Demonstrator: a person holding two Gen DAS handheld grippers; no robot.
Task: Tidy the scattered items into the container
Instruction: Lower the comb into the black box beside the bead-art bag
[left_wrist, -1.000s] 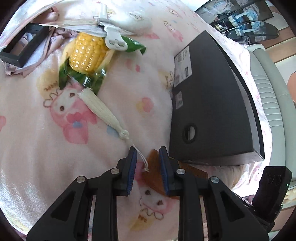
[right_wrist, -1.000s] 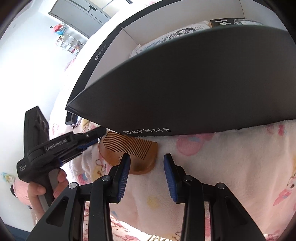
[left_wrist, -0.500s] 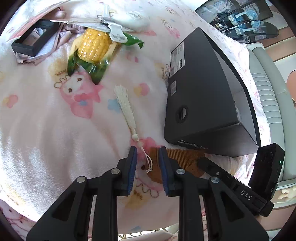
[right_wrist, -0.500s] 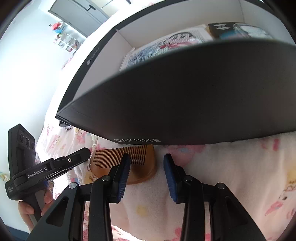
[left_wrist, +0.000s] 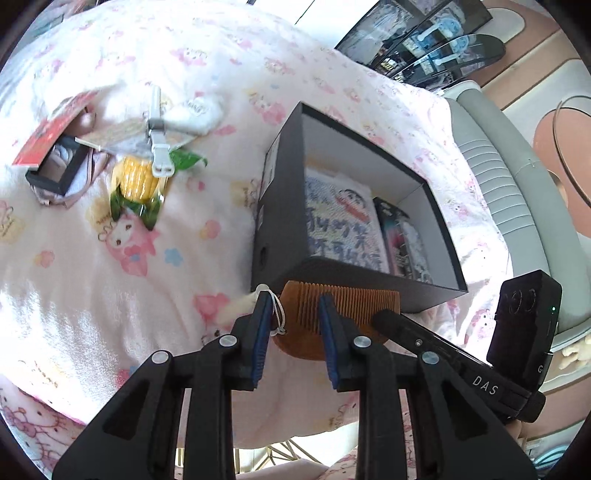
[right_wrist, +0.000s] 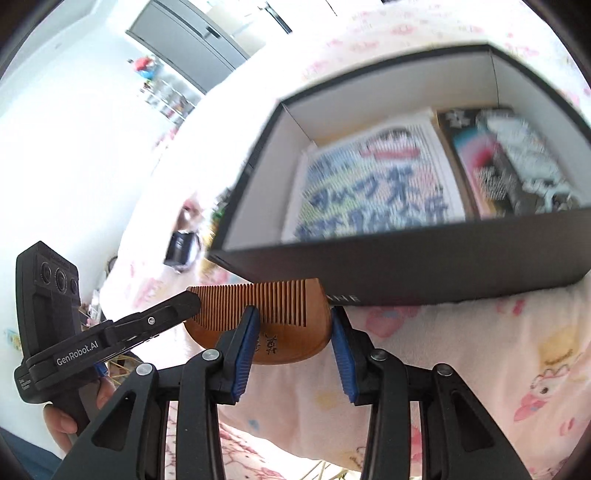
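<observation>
"So, where was the wooden comb (left_wrist: 354, 306) at that point?"

"Right in front of the near wall of the black cardboard box (left_wrist: 280, 206), its teeth overlapping that wall. It looked to be off the pink cartoon blanket (left_wrist: 110, 295), not yet over the rim. 2 flat packs already lay inside."

"And the 2 tools?"

"Both were on it. The left gripper (left_wrist: 293, 299) had the corded end between its jaws, which stood narrowly apart, with the white cord (left_wrist: 279, 317) against 1 pad. The right gripper (right_wrist: 294, 314) had the other end: 1 pad met the comb's tip, and the comb ran on past the other finger. Its jaws had just been opening a little with the comb between them. Whether either pair really pinched the wood, I couldn't tell."

"How would it handle, in your judgement?"

"Light and stiff, I'd say, with a smooth varnished spine that could slip on the pads. The teeth were fine and looked the fragile part, so I'd take it by the solid curved back, never across the teeth."

"Anything else to mind?"

"The tassel (left_wrist: 240, 306) hung loose on its cord, soft and floppy. It could snag on the box rim or trail outside. The toy corn (left_wrist: 138, 184) still lay well apart on the blanket."
</observation>
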